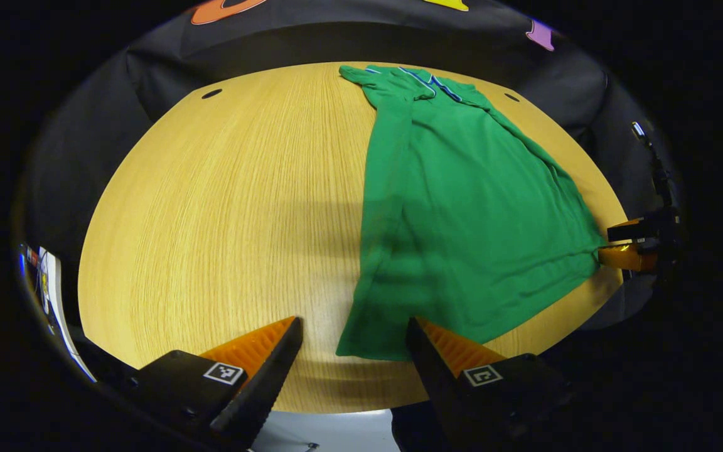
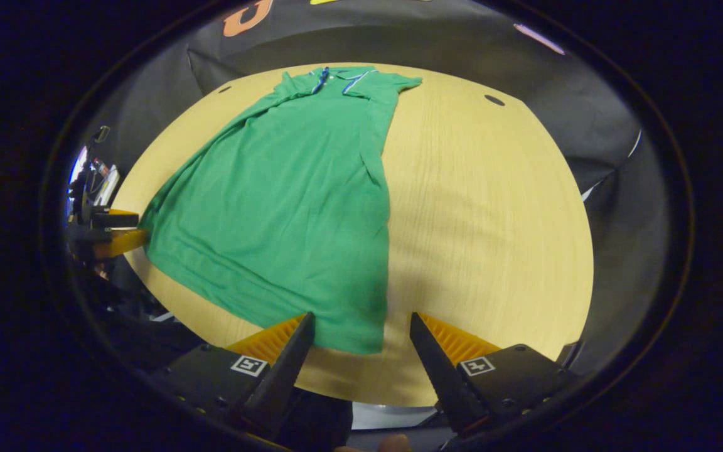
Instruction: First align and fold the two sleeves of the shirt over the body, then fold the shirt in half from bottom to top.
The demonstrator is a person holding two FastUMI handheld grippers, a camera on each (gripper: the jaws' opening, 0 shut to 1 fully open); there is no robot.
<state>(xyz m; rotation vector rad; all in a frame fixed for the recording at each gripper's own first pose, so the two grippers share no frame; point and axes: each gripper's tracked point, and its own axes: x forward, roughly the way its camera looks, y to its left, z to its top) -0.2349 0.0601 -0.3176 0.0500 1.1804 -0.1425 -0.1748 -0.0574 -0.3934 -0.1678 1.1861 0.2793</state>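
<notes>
Green short-sleeved polo shirt [image 1: 462, 213] lies flat on the pale wooden desk [image 1: 223, 220], both sleeves seemingly folded in already, while the left gripper [image 1: 354, 351] and right gripper [image 2: 359, 345], jaws spread, flank its hem corners before the bottom-to-top fold.

My other gripper [image 1: 634, 245] sits at the far right edge, too small and dark for me to tell how its jaws stand. Shadow blurs the shirt [image 1: 462, 213] near its hem. Clutter [image 2: 95, 182] at left is unreadable.
</notes>
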